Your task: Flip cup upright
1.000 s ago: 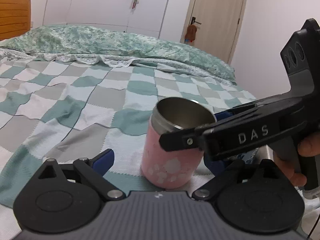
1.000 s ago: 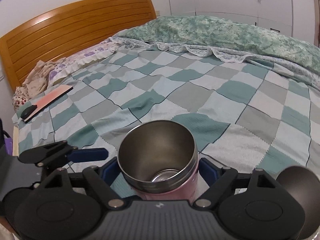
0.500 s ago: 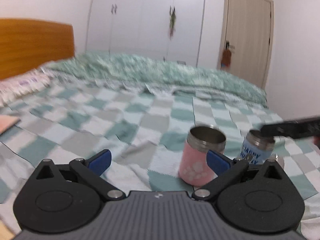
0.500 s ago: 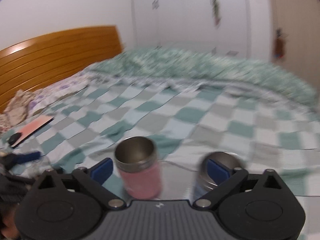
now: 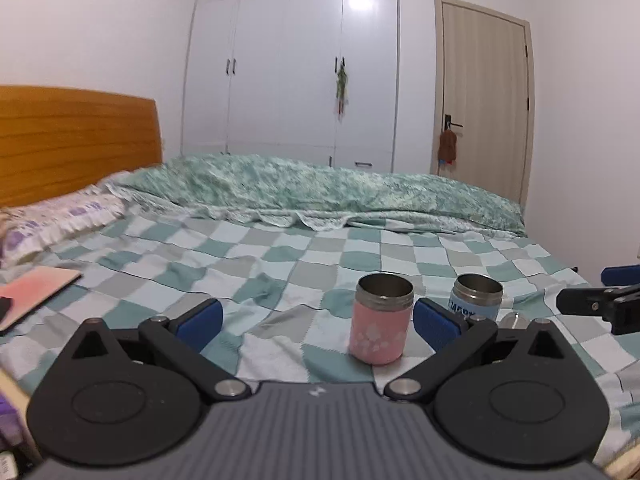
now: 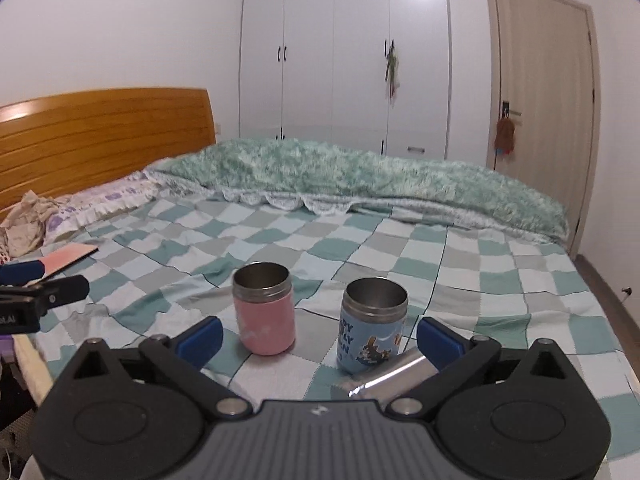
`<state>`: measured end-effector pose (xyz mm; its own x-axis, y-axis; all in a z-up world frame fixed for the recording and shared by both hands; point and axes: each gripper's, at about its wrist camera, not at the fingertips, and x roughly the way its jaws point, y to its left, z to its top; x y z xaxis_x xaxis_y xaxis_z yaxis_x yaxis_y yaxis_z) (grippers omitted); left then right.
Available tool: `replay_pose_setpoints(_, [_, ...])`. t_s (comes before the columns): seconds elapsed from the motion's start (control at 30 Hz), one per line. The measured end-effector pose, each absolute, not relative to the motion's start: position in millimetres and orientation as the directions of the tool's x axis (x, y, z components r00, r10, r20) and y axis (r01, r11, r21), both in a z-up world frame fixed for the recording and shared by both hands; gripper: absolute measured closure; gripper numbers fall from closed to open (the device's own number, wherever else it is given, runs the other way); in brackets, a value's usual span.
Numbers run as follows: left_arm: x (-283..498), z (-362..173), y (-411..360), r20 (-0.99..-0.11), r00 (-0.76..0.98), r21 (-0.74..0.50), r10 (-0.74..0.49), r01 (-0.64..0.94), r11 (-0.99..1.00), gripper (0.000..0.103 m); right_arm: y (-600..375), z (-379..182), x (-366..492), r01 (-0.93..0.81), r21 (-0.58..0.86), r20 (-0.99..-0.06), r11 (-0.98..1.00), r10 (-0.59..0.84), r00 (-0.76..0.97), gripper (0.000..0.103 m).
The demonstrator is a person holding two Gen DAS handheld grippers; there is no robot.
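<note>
The left gripper [image 5: 318, 316] has its two blue-padded fingers [image 5: 199, 318] spread wide apart with nothing between them. Ahead of it and slightly toward its right finger, the pink cup [image 5: 381, 318] stands upright on the checked blanket [image 5: 248, 256], mouth up. It is a squat cylinder with a matte pink sleeve printed with pale flower shapes, and a bare brushed-steel collar and rim. The cup is clear of both pads.

The right gripper [image 6: 318, 334] is likewise spread open and holds nothing. In its view the pink cup [image 6: 265, 307] stands ahead of its left finger. Ahead of its right finger and nearer stands a blue cup [image 6: 374, 325], also upright, of the same steel-rimmed shape, its glossy sleeve printed with cartoon figures and lettering. The two cups stand near each other but apart. A smooth silver metal cylinder [image 6: 394, 374] lies on its side just in front of the right finger's base, close beside the blue cup's foot; whether it touches it I cannot tell.

The blanket is a soft woven patchwork of teal, grey and pale squares, lightly rumpled. Beyond the cups lies a bunched, fluffy green quilt [image 6: 360, 176] with a lace edge. Far off to the left of both grippers rises a slatted wooden headboard [image 6: 100, 136].
</note>
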<state>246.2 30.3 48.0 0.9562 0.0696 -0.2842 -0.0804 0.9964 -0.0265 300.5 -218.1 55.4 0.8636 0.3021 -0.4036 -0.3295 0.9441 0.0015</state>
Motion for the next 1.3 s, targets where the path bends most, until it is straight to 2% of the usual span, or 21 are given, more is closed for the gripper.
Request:
replay_pose_setpoints(0.23, [155, 48, 28, -0.177, 0.979, -0.018, 0.1, -0.105, 0.994, 0.0, -212, 39, 207, -0.339, -0.025, -0.311, 0.941, 0.315, 0.897, 0.0])
replay_pose_setpoints(0.47, [82, 38, 30, -0.141, 0.981, -0.054, 0.135, -0.143, 0.988, 0.0, -203, 19, 121, -0.376, -0.019, -0.248, 0.927, 0.359, 0.9, 0.0])
replay_pose_setpoints(0.63, [36, 30, 21, -0.108, 0.98, -0.005, 0.167, -0.169, 0.986, 0.0, -206, 16, 64, -0.364, -0.011, -0.203, 0.931, 0.355, 0.913, 0.0])
replay_pose_setpoints(0.77, [4, 15, 14, -0.143, 0.977, 0.031, 0.16, -0.157, 0.987, 0.0, -212, 9, 29, -0.349, 0.05, -0.222, 0.936, 0.351, 0.91, 0.0])
replay_pose_setpoints(0.93, [-7, 6, 9, -0.19, 0.975, -0.034, 0.119, -0.128, 0.991, 0.0, -213, -6, 5, -0.33, 0.079, -0.266, 0.941, 0.339, 0.902, 0.0])
replay_pose_setpoints(1.17, [-13, 7, 1, -0.169, 0.982, -0.014, 0.089, -0.093, 0.996, 0.0, -216, 0, 5, -0.337, 0.07, -0.226, 0.939, 0.344, 0.912, 0.0])
replay_pose_setpoints(1.3, [-12, 5, 2, -0.176, 0.981, -0.023, 0.087, -0.093, 0.995, 0.0, -216, -2, 8, -0.336, 0.076, -0.243, 0.939, 0.344, 0.907, 0.0])
